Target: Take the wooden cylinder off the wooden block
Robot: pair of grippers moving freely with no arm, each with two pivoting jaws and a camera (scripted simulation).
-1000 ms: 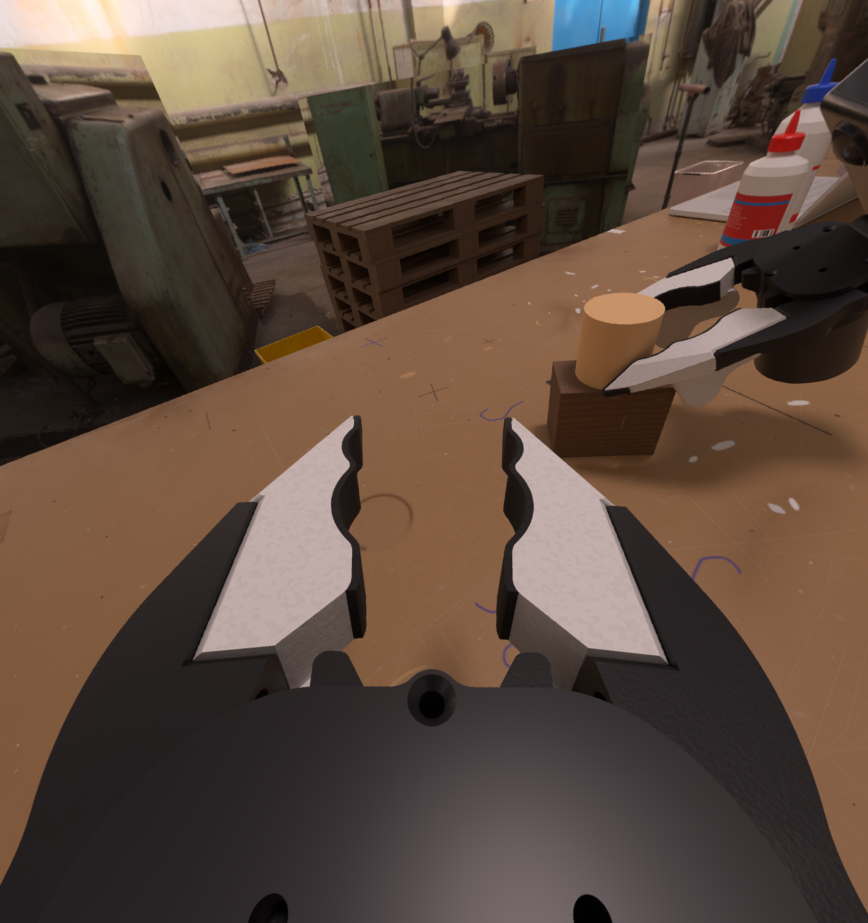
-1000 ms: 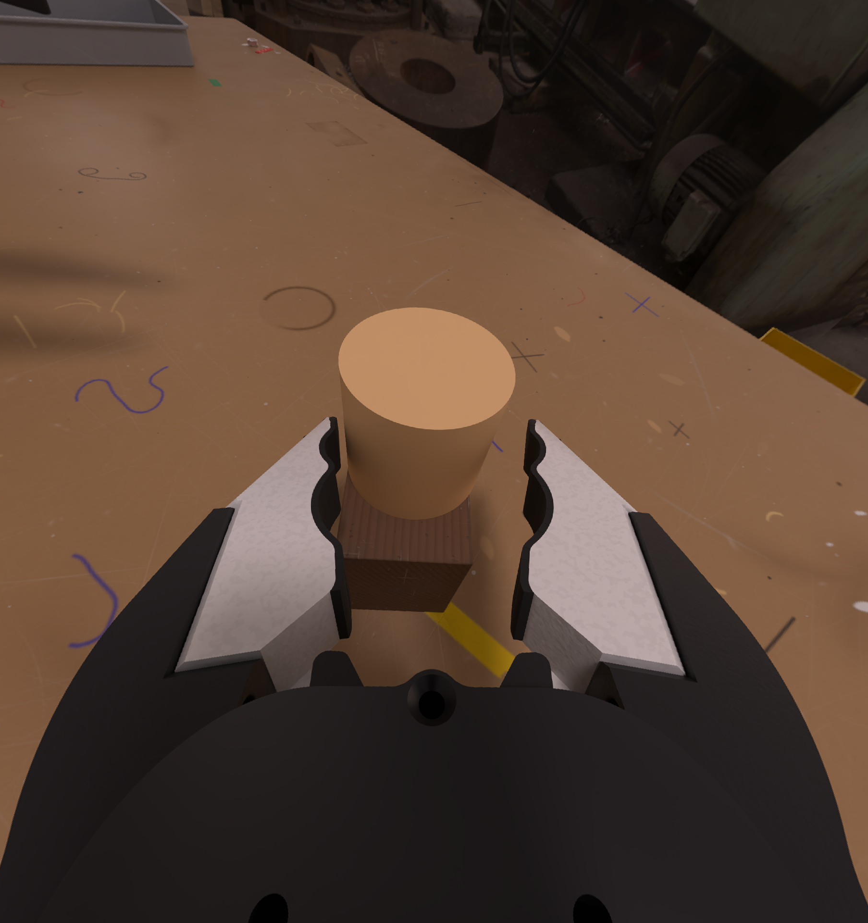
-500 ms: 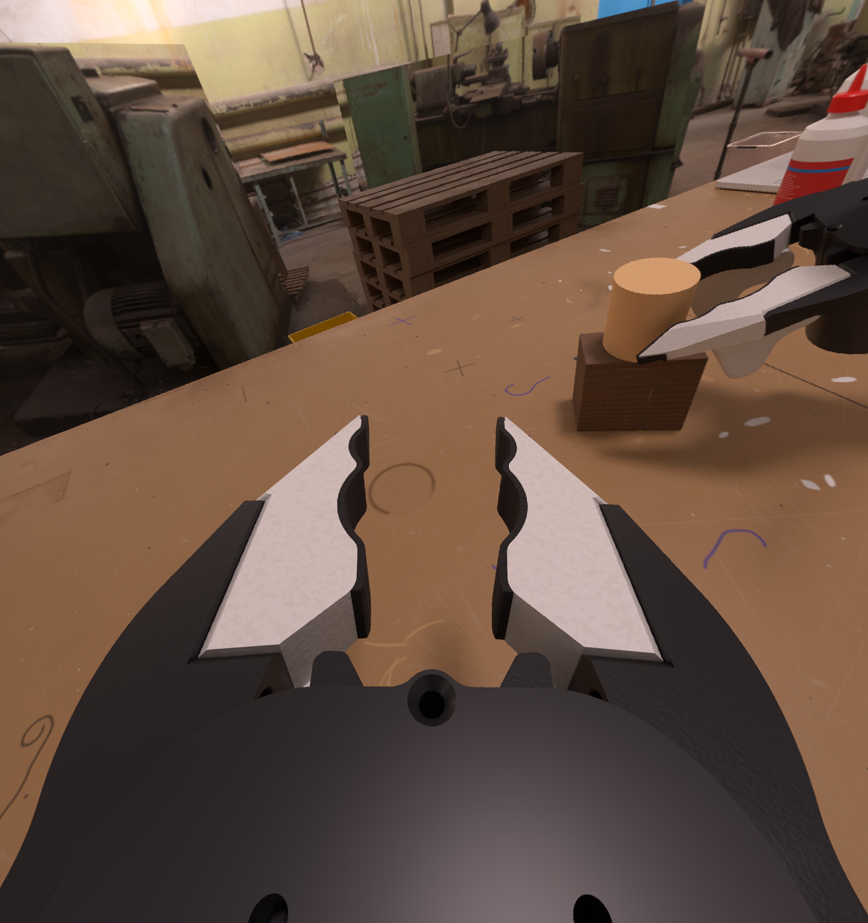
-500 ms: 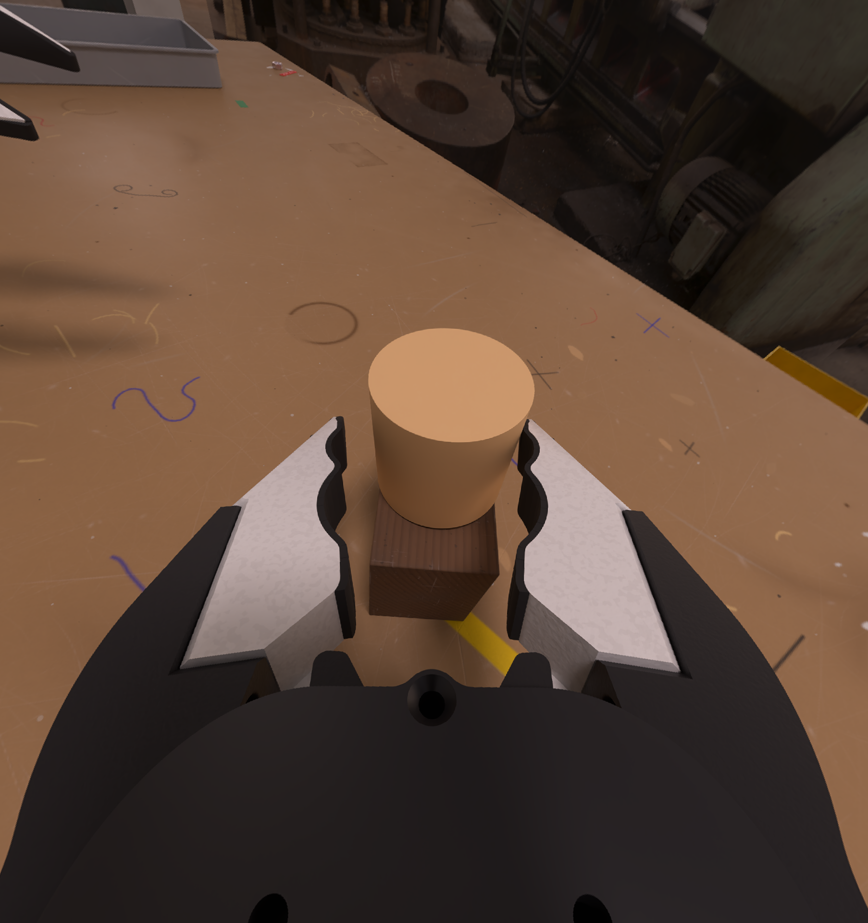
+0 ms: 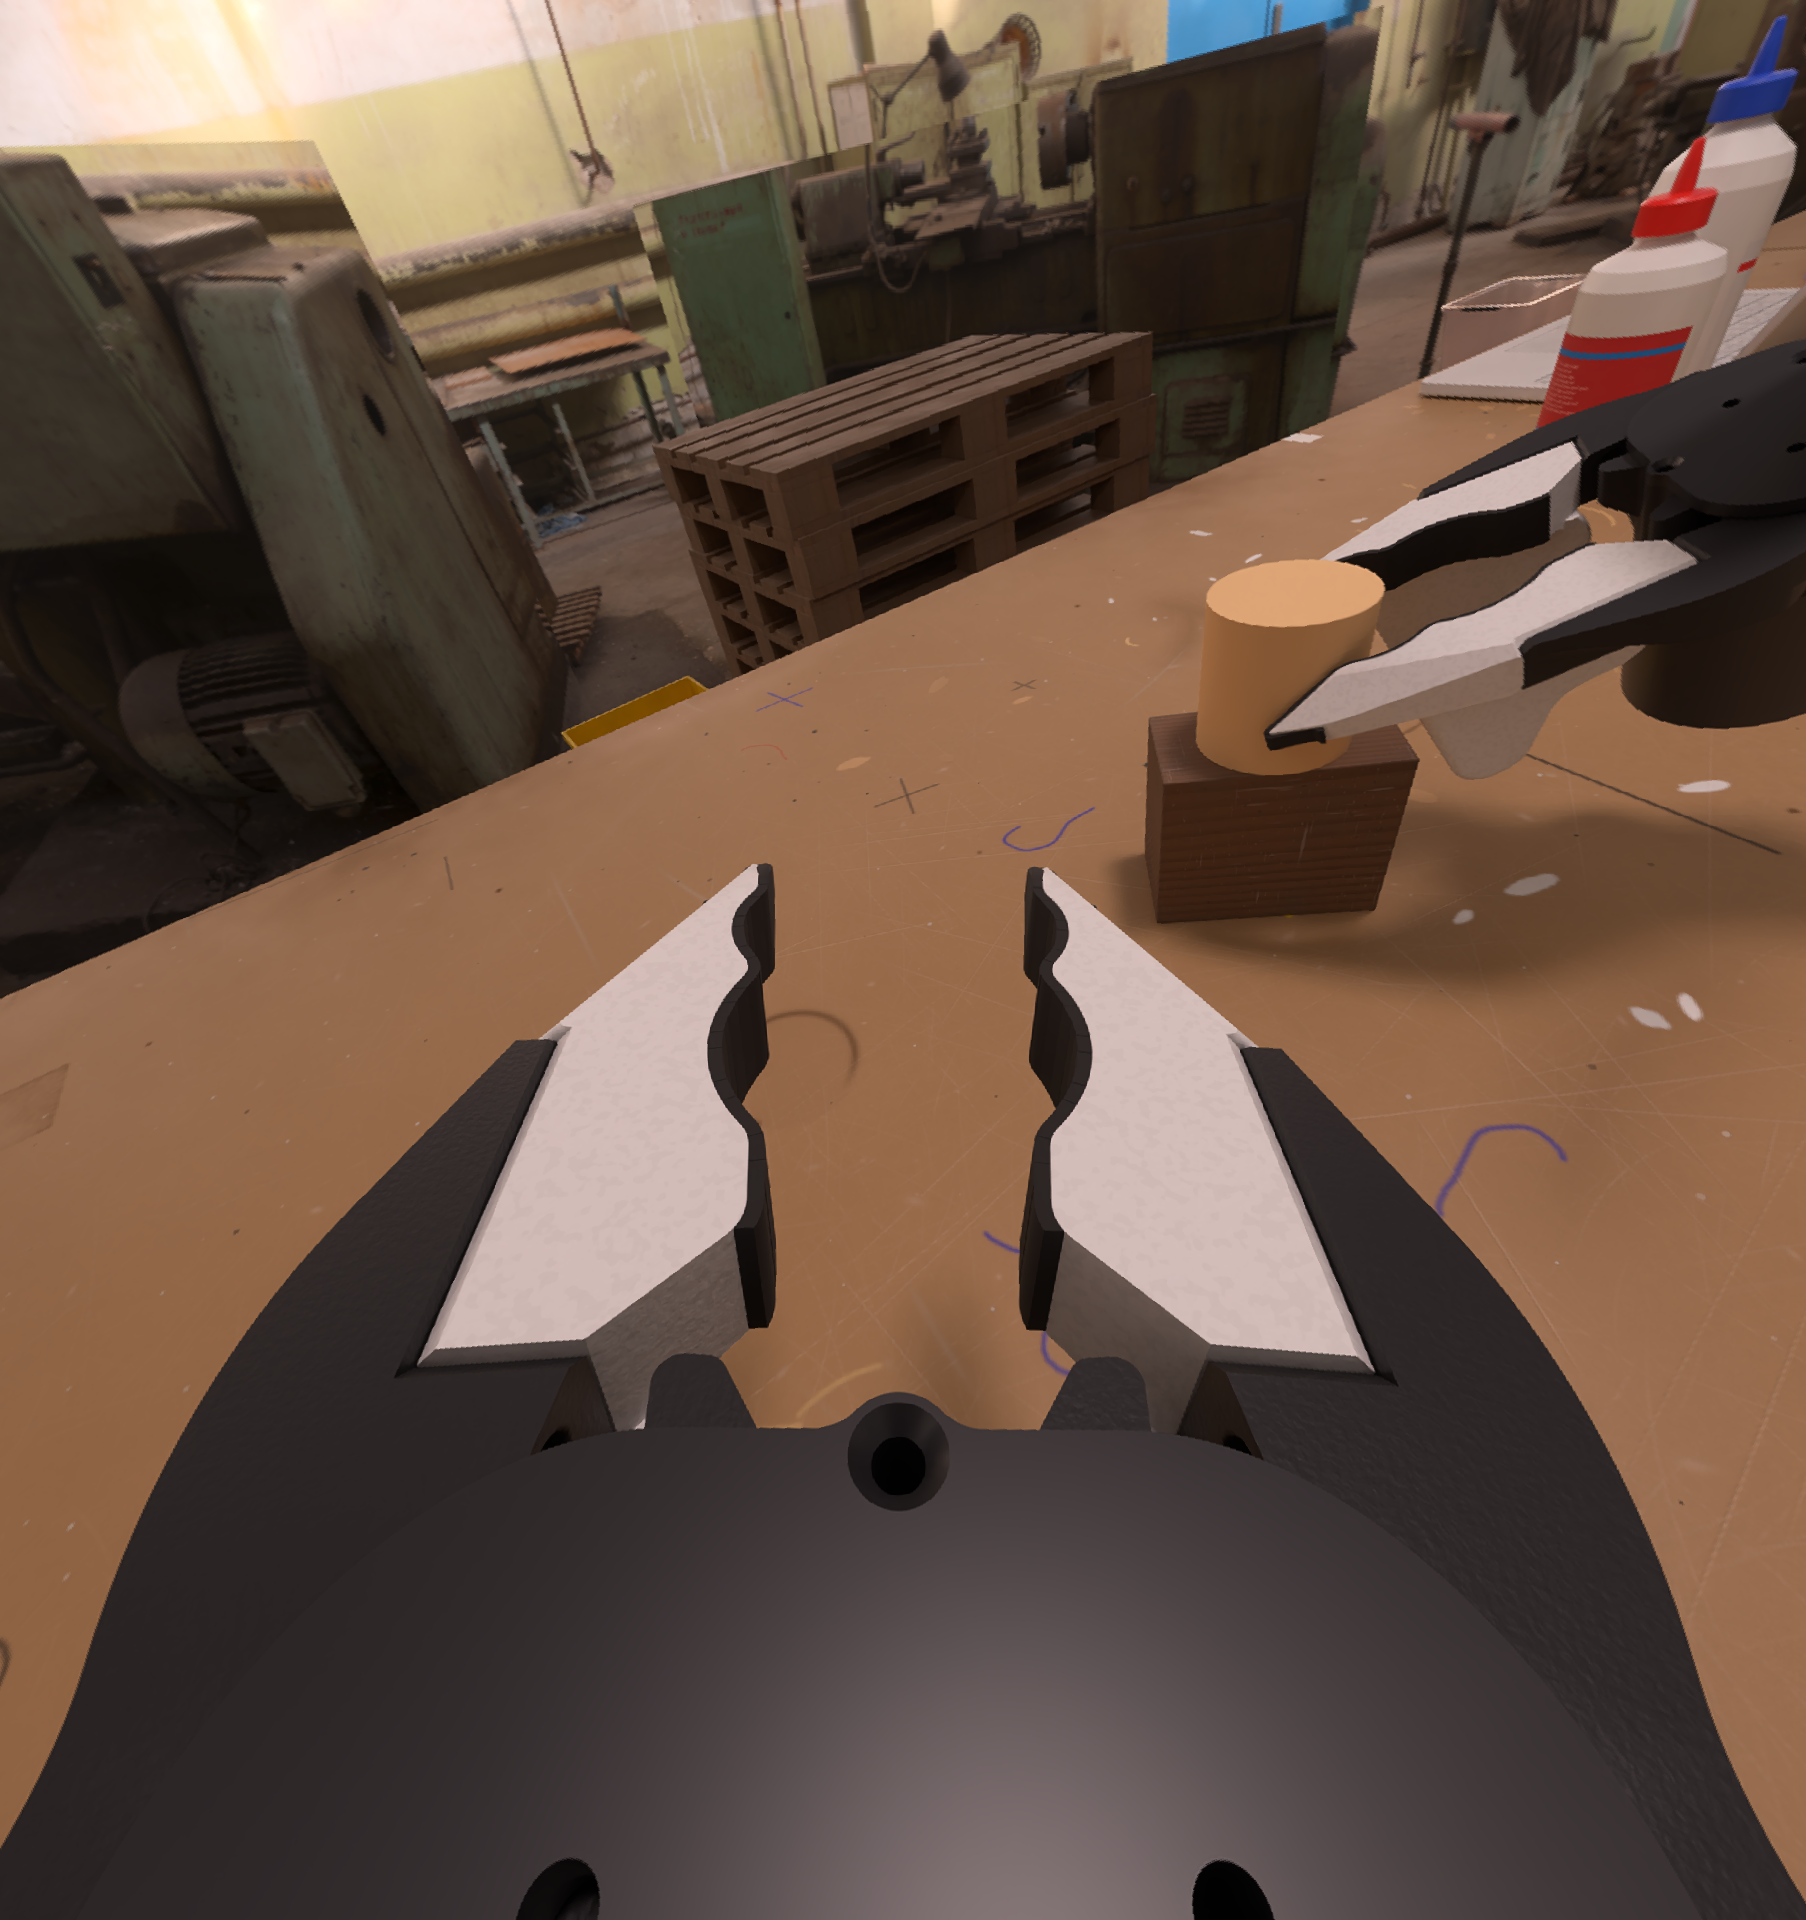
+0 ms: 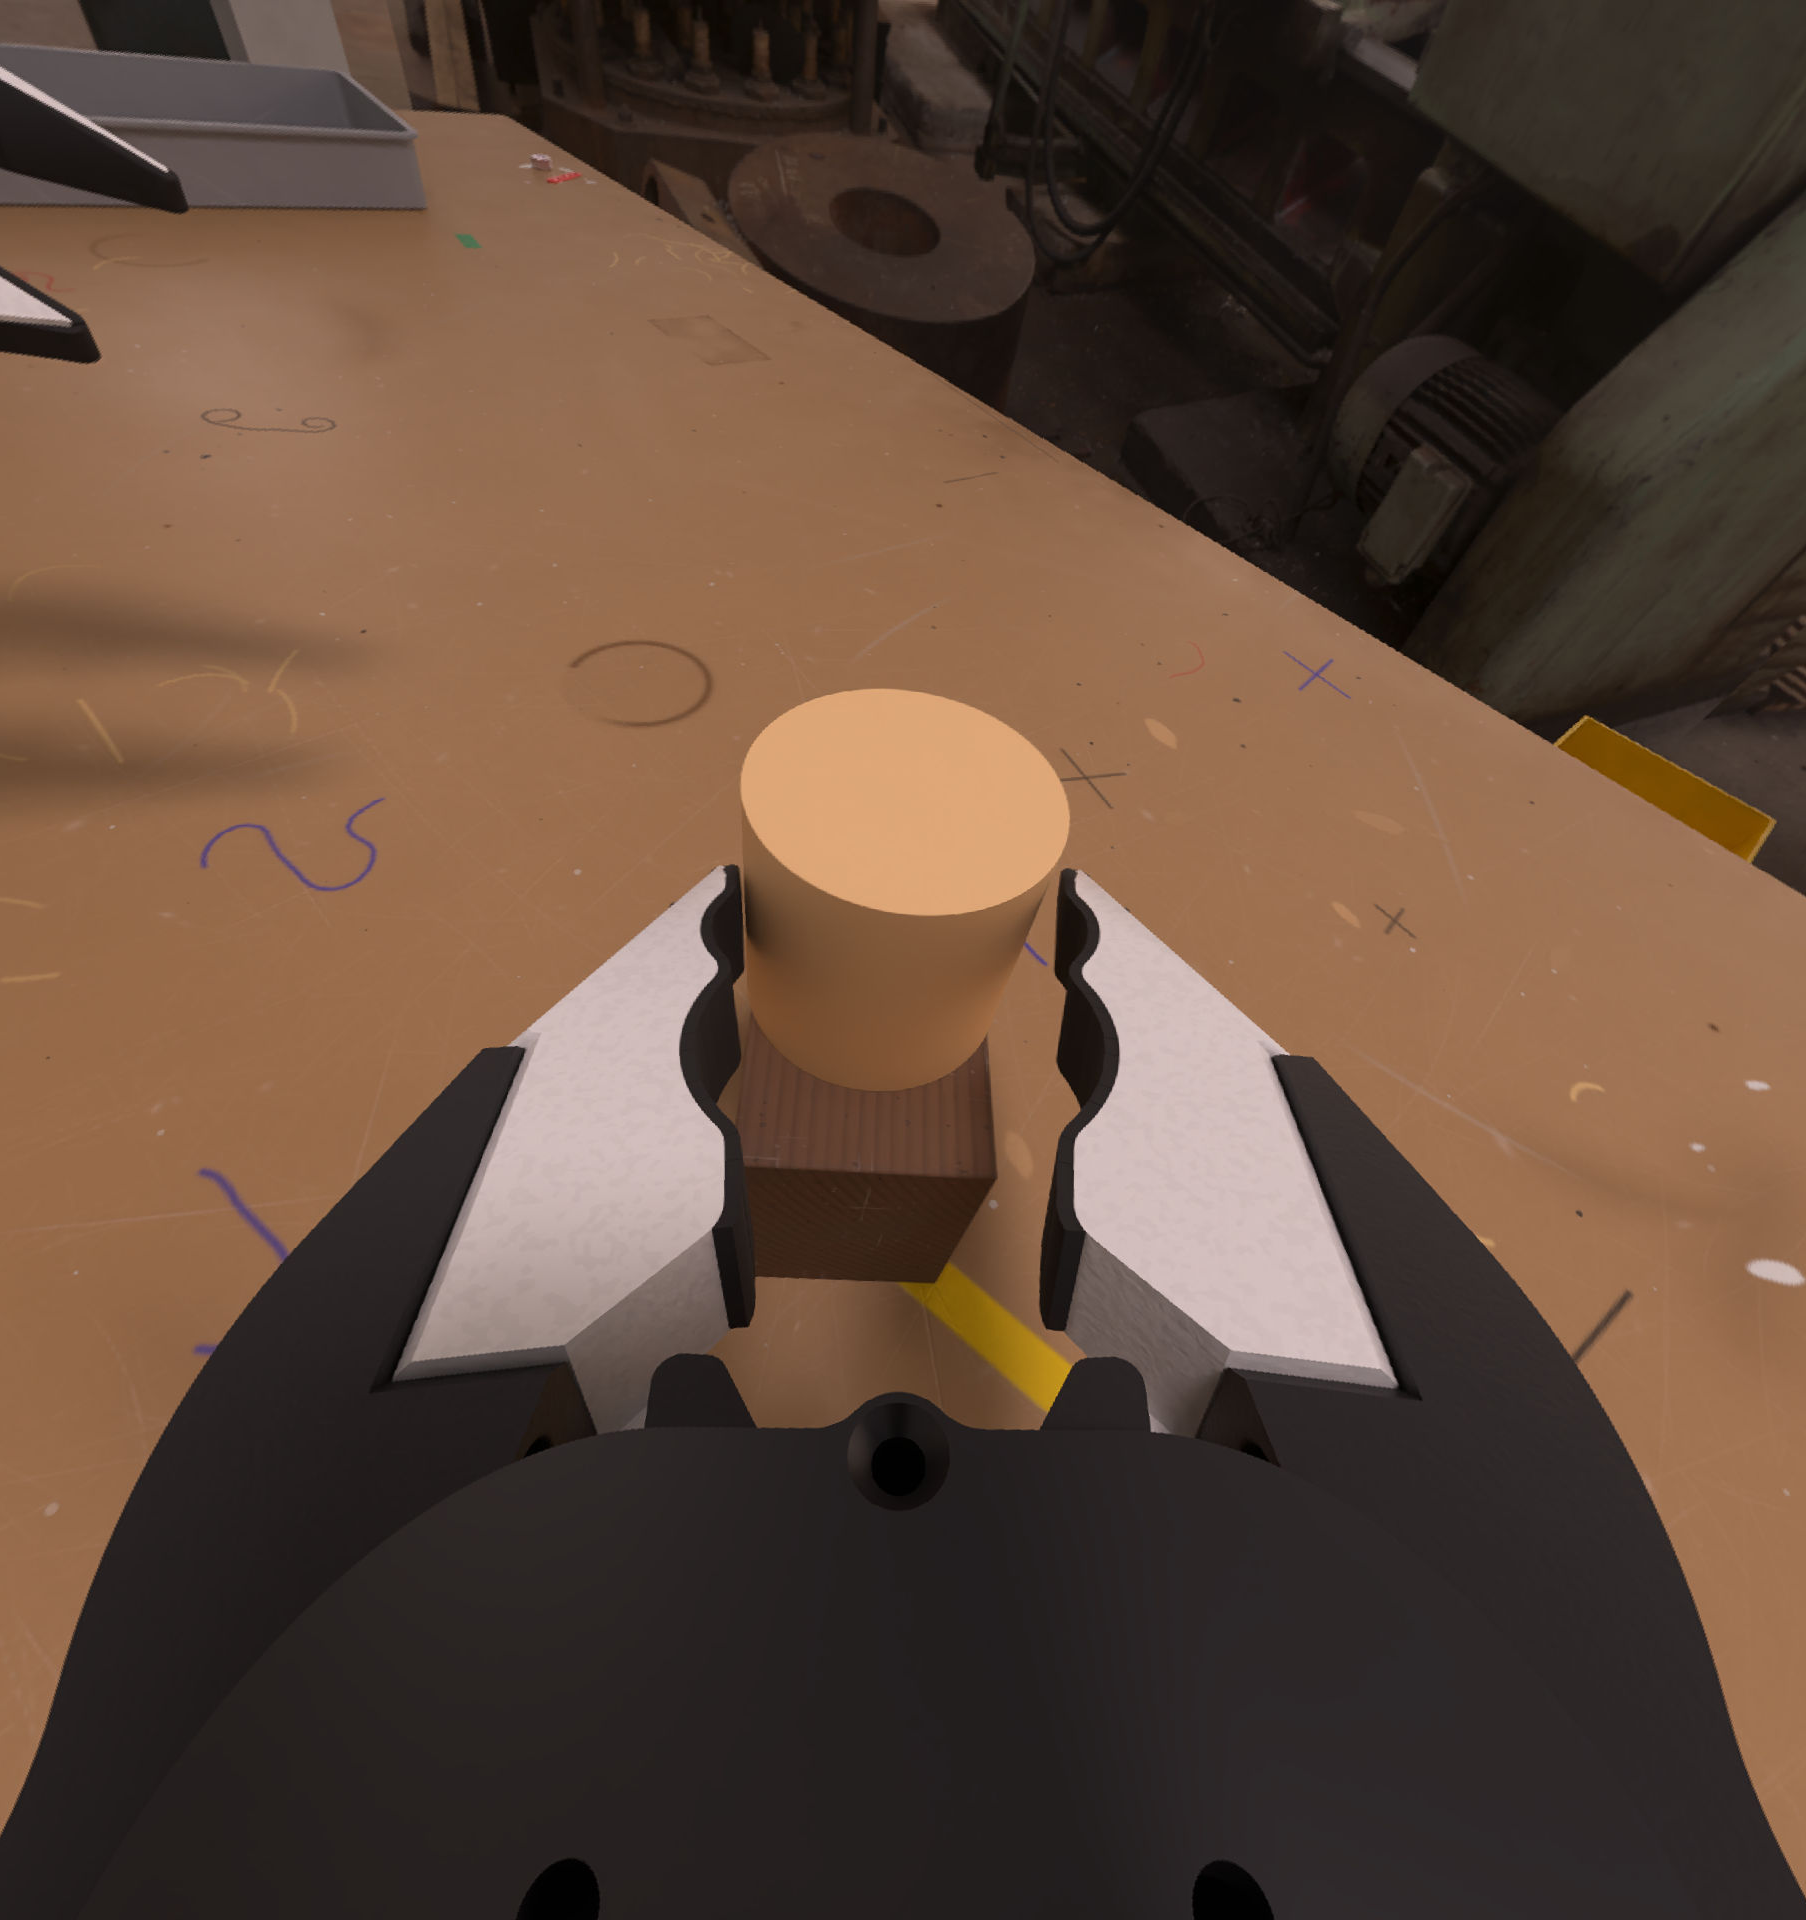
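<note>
A light wooden cylinder stands upright on a dark brown wooden block on the brown workbench. My right gripper is open, with one finger on each side of the cylinder's lower half. The left finger is against or nearly against its side, and a small gap shows at the right finger. From the left wrist view, the cylinder and block sit to the right, with the right gripper straddling the cylinder. My left gripper is open and empty above bare table, also showing far left.
Two white glue bottles stand behind the right gripper. A grey tray sits at the far end of the bench. A yellow tape stripe lies under the block. The bench edge drops to the workshop floor.
The right gripper's jaws have narrowed around the cylinder, which still stands on the block. The left gripper has shifted a little and its jaws have narrowed slightly.
</note>
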